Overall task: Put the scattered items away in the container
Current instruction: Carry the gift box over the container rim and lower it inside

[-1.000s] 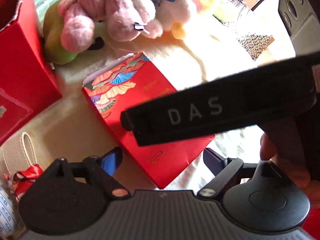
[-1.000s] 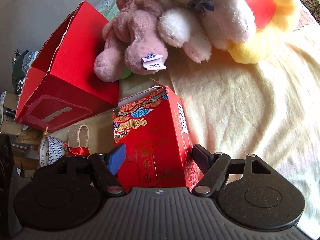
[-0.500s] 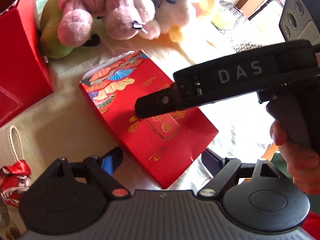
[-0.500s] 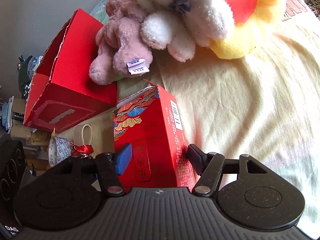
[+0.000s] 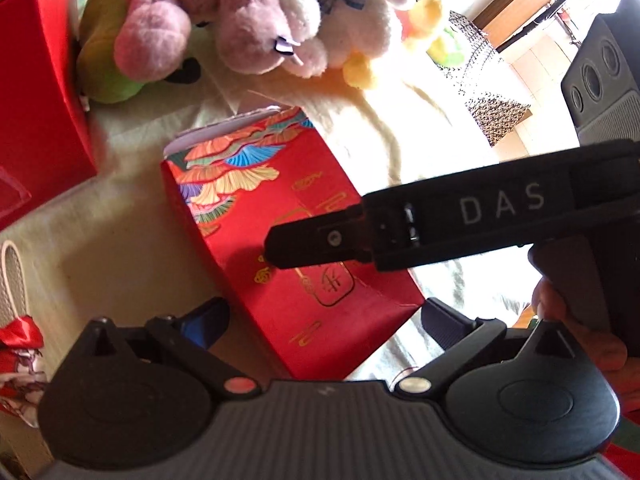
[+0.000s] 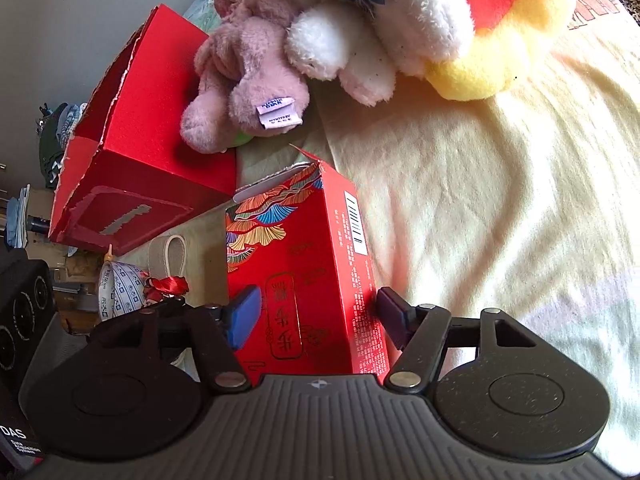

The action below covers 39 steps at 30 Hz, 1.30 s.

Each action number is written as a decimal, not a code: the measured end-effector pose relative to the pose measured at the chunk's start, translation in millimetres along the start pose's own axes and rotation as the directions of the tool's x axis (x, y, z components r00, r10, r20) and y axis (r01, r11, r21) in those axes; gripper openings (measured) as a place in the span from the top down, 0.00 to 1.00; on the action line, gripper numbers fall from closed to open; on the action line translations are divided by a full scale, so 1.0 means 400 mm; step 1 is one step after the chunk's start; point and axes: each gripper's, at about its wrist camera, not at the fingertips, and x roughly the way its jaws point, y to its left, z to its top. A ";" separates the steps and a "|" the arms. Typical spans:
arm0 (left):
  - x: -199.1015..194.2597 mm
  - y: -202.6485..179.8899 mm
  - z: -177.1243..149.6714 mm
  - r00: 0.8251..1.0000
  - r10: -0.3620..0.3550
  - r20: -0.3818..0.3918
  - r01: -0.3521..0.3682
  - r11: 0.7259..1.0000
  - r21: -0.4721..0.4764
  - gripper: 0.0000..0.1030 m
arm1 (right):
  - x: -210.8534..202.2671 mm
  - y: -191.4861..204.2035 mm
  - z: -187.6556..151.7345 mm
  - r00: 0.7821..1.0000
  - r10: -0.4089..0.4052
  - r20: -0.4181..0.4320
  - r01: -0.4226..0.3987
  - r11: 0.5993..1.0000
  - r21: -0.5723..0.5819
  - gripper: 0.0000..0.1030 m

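Open cream blanket (image 6: 500, 200) to the right of patterned red box (image 6: 304, 280) = free passage; left side tight w/ big red container (image 6: 152, 152), pouch (image 6: 124, 292) & strap close by; plush pile (image 6: 320, 40) blocks far end, touching container's side.

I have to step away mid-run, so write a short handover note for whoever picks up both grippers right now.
Right gripper: jaws have just been closing around the patterned red box, pads at its sides; a firm grip is not certain.
Left gripper: jaws have just been opening, nothing held, hovering by the same box.
Things: box lies on the cream sheet; large open red box beside it; pink plush, white plush and yellow plush piled behind.
Done: nothing visibly stowed.
Left: box and plush toys.
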 end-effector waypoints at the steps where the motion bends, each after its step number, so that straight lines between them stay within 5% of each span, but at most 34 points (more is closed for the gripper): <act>1: 0.040 -0.004 0.013 1.000 0.004 0.008 -0.004 1.000 0.004 0.02 | -0.013 0.003 -0.001 1.000 0.004 0.011 -0.004 1.000 -0.003 0.35; 5: 0.061 -0.044 0.041 0.998 0.022 0.057 -0.026 0.998 0.063 0.02 | -0.082 0.011 0.001 0.998 0.037 0.051 -0.037 0.999 0.003 0.35; 15: -0.069 -0.112 0.099 0.975 0.067 0.212 -0.100 0.984 0.150 0.02 | -0.213 0.128 0.053 0.974 0.119 0.191 -0.104 0.991 -0.088 0.35; 27: -0.243 0.048 0.204 0.918 0.188 0.349 -0.234 0.968 0.095 0.02 | -0.120 0.398 0.220 0.958 0.189 0.215 -0.132 0.958 -0.254 0.35; 32: -0.275 0.192 0.243 0.927 0.215 0.307 -0.242 0.969 0.052 0.02 | 0.000 0.476 0.288 0.971 0.188 0.147 -0.148 0.957 -0.248 0.35; 39: -0.232 0.397 0.287 0.972 0.179 0.153 -0.183 0.983 0.010 0.02 | 0.185 0.521 0.338 0.995 0.101 0.024 -0.095 0.978 -0.187 0.35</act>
